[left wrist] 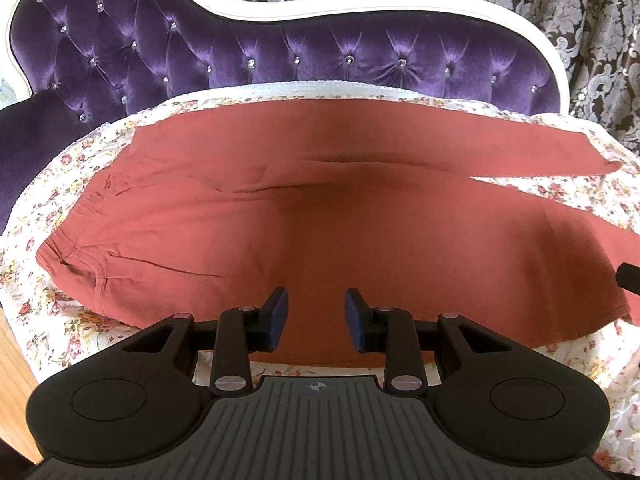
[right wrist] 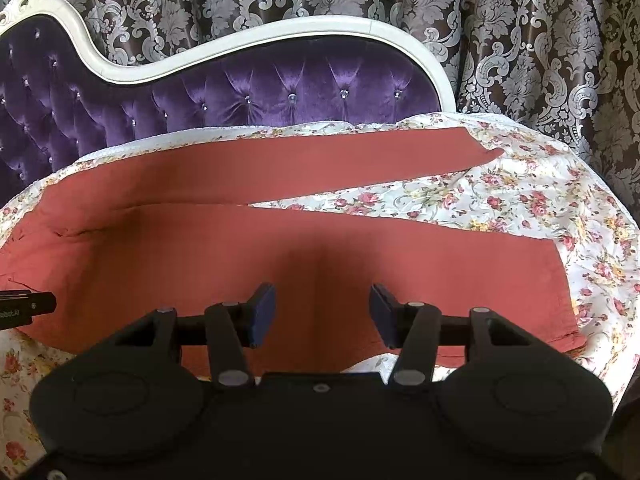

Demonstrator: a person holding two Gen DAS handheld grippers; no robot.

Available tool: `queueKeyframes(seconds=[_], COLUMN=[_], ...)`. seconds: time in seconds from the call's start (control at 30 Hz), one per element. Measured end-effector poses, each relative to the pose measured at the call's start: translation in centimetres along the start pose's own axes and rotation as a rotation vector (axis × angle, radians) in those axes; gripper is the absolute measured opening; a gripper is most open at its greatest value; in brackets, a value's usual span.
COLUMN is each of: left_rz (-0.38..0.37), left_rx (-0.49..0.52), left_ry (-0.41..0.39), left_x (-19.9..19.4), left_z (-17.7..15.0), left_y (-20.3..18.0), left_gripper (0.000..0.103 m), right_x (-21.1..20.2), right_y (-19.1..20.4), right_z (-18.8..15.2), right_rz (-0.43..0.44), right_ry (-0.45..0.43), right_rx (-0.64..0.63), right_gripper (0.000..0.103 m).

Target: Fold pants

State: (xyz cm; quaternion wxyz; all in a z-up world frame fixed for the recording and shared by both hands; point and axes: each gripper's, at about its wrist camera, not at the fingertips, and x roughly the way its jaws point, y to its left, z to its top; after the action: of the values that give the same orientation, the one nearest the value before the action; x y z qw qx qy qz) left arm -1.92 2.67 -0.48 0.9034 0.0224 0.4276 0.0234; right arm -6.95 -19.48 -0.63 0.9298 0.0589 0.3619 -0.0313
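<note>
Behind everything, hung a dark damask curtain (right wrist: 540, 40) with pale scrollwork, and in front of it stood a purple tufted sofa back (left wrist: 240, 60) edged by a white frame (right wrist: 280, 32). Over the seat, spread a floral cover (right wrist: 520, 200) in white with small roses. Upon that cover, lay rust-red pants (left wrist: 320, 200) flat and unfolded, waistband (left wrist: 52, 256) toward the left, two legs running to the right and parting into a narrow V, far leg's hem (right wrist: 480, 148) near the sofa back, near leg's hem (right wrist: 560, 300) closer to the front edge. Above the near leg's front edge, hovered left gripper (left wrist: 316, 316), jaws released with a clear gap, blue pads (left wrist: 280, 316) over cloth, grasping nothing. Farther right along the same leg, hovered right gripper (right wrist: 322, 314), jaws likewise released and spread wider, pads (right wrist: 264, 312) over red fabric, nothing pinched between. At the left margin of the right wrist view, showed a black corner of the other tool (right wrist: 24, 306).
</note>
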Motion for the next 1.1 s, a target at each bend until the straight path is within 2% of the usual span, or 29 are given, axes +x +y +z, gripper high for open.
queueKeyframes(seconds=[0.3,0.5,0.67,0.83,0.93,1.03,1.1], left_rz=[0.005,0.008,0.002,0.016,0.015,0.005,-0.001], left_rx=[0.012,0.049,0.055,0.058,0.066,0.071,0.074], left_ry=[0.013,0.002,-0.005,0.006,0.045,0.087,0.122], left_x=[1.4,3.0,5.0,7.9,10.2,11.9,12.9], left_z=[1.2,3.2,5.4,7.4,7.9,7.8,7.3], left_y=[0.3,0.4,0.7,1.3,1.7,2.0,2.2], left_gripper=[0.030,0.030,0.030,0.030,0.030,0.030,0.031], right_x=[2.0,4.5,8.0,12.2,15.6,18.8,21.0], right_y=[-0.1,-0.1,-0.6,0.1,1.0,2.0,3.1], right_z=[1.0,3.1,6.3,10.1,12.7,14.6,15.6], right_rz=[0.028,0.089,0.175,0.206,0.236,0.307,0.308], right_ry=[0.017,0.026,0.029,-0.012,-0.023,-0.022,-0.007], right_rx=[-0.038,-0.118,-0.160,-0.267,-0.341,-0.417,-0.484], right_gripper=[0.058,0.057,0.057,0.055,0.046,0.046,0.046])
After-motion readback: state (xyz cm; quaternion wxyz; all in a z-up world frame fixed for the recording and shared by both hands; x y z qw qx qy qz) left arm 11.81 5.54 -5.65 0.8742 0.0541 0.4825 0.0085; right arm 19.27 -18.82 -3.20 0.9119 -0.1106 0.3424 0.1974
